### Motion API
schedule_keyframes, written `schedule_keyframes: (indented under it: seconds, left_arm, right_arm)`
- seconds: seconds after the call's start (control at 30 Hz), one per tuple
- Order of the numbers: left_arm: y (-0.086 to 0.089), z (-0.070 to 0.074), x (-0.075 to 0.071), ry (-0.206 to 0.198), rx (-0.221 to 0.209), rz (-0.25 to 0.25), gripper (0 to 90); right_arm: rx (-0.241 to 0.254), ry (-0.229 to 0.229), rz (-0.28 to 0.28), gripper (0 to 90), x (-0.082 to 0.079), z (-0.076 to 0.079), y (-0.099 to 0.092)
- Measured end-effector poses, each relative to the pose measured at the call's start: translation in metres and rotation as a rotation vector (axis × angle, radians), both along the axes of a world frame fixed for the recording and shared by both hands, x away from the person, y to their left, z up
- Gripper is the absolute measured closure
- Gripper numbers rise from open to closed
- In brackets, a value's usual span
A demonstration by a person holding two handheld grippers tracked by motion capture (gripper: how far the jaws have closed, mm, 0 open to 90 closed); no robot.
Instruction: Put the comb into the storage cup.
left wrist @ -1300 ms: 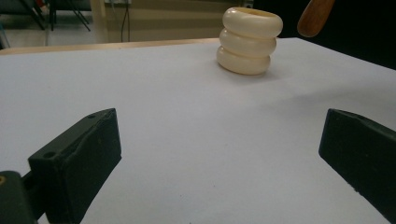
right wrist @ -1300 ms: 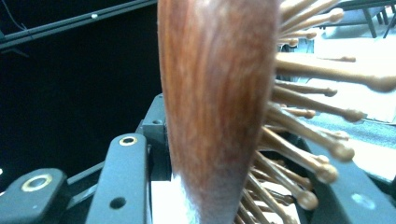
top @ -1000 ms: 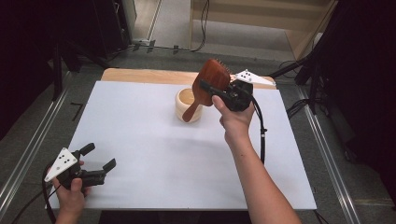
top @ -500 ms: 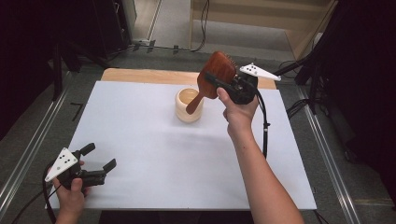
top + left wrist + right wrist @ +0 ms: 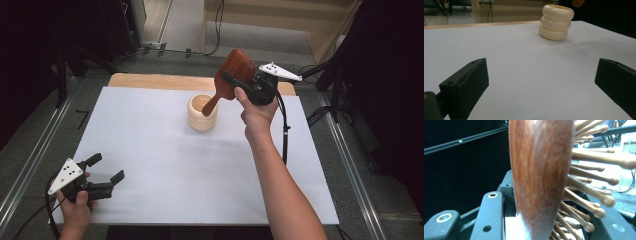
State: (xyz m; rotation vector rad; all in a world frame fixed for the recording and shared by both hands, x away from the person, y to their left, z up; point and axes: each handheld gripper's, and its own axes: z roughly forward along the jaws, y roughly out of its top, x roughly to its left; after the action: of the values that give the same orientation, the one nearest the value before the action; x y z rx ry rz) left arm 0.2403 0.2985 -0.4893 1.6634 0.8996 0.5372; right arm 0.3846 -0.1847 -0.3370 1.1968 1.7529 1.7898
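Nearest to us, the left gripper (image 5: 102,176) rests low at the front left corner of the white table (image 5: 150,150), its jaws spread wide with nothing between them – in the left gripper view they frame bare tabletop, with the cup (image 5: 556,22) well beyond.

Farther on, near the middle of the far half of the table, the cream ribbed cup (image 5: 203,113) stands upright, and we see nothing inside it.

Above and just to the right of it, the right gripper (image 5: 231,81) is clamped on the head of a wooden hairbrush (image 5: 227,79). The right gripper view shows the brush (image 5: 541,177) squeezed between the jaws, back toward one and pins toward the other. The brush hangs tilted in the air, handle pointing down toward the cup's mouth (its tip seems to sit right over the rim, though we cannot tell whether it touches).

We judge the work as standing the brush in the cup – the pickup and carry are done. What is left: lower the handle in, let go, and draw the hand away.
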Motion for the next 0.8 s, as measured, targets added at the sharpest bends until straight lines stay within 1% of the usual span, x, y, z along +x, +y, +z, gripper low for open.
schedule_keyframes:
  seconds: [0.23,0.4,0.73,0.77,0.8]
  left_arm:
    - [0.000,0.000,0.000,0.000,-0.002,-0.002,0.0]
    - [0.001,0.000,0.000,-0.001,-0.005,-0.004,0.0]
    - [0.001,0.000,0.000,-0.001,-0.009,-0.002,0.0]
    - [0.001,0.000,0.000,0.000,-0.010,-0.003,0.0]
    - [0.001,0.000,0.000,0.000,-0.012,-0.002,0.0]
  right_arm:
    - [0.002,-0.001,-0.012,52.8,0.008,0.002,-0.002]
    - [-0.010,0.001,-0.020,52.8,0.013,0.002,-0.001]
    - [-0.014,-0.002,-0.025,52.7,0.027,-0.004,0.003]
    - [-0.014,0.009,-0.028,52.7,0.032,-0.005,0.004]
    - [-0.023,0.008,-0.031,52.7,0.034,-0.006,0.005]
